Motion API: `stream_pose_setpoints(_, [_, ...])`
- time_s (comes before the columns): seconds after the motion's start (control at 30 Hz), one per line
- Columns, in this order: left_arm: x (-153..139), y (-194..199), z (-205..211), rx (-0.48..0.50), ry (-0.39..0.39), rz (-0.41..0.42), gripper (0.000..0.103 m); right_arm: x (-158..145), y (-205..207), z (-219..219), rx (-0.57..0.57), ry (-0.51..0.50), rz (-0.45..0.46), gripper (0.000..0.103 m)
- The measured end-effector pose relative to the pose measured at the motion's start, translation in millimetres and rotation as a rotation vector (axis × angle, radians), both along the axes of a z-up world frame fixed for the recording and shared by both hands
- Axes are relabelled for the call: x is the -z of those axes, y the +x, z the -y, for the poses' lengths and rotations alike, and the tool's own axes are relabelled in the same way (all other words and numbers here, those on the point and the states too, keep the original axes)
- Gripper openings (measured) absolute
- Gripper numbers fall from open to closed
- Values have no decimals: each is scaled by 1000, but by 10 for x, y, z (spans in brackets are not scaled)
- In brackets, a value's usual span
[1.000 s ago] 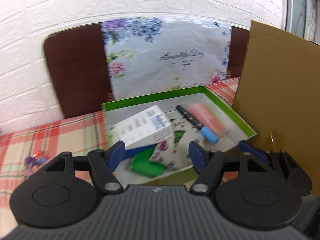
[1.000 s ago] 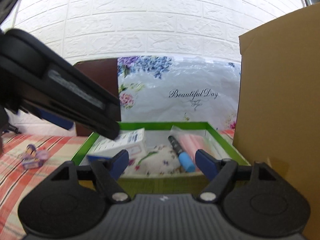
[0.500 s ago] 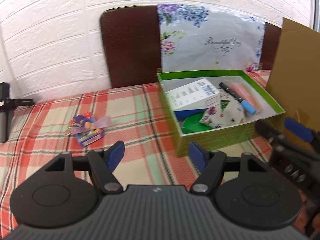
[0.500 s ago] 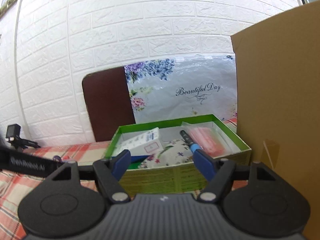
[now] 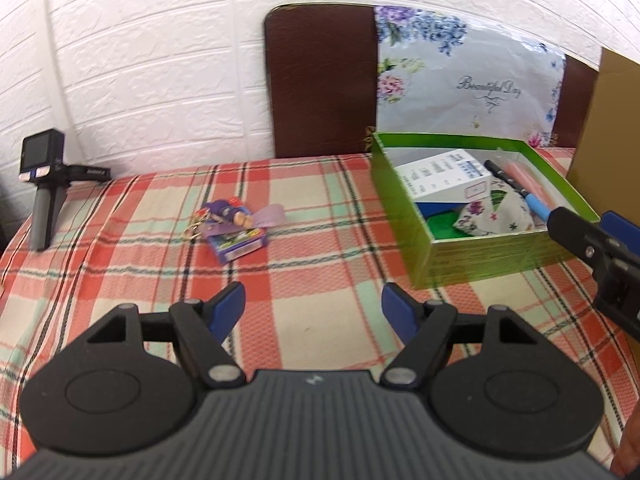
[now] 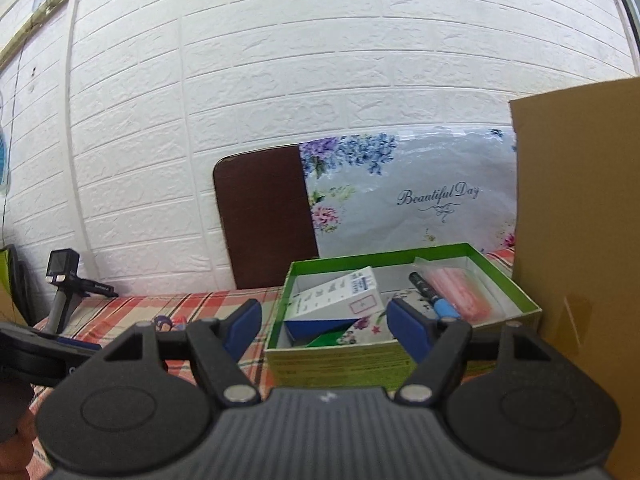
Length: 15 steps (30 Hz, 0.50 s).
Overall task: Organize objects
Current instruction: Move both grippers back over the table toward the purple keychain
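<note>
Left claw (image 5: 313, 307) has pulled back from over the green box (image 5: 472, 256), released and empty; it now faces the small purple packet (image 5: 236, 236) lying alone on the plaid counter (image 5: 320, 208), well left of the box. Likely next pickup. Right claw (image 6: 325, 326) also released, hovering before the box, which holds a white carton (image 6: 340, 294), marker, floral pouch.

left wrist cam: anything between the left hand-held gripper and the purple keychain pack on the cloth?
No. In the left wrist view, only bare plaid tablecloth lies between the open left hand-held gripper and the purple keychain pack. The green box sits off to the right.
</note>
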<state>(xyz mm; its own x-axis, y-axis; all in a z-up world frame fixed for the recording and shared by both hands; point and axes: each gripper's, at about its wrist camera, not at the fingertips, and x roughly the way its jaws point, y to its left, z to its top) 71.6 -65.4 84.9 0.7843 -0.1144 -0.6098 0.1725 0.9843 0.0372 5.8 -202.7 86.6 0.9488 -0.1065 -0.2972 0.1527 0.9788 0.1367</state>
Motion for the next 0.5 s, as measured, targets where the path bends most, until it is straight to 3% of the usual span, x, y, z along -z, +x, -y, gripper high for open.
stream_pose_setpoints(0.5, [167,84,-546,-104,-26,-29,77,75,229,-563,-126,-58,-68,72])
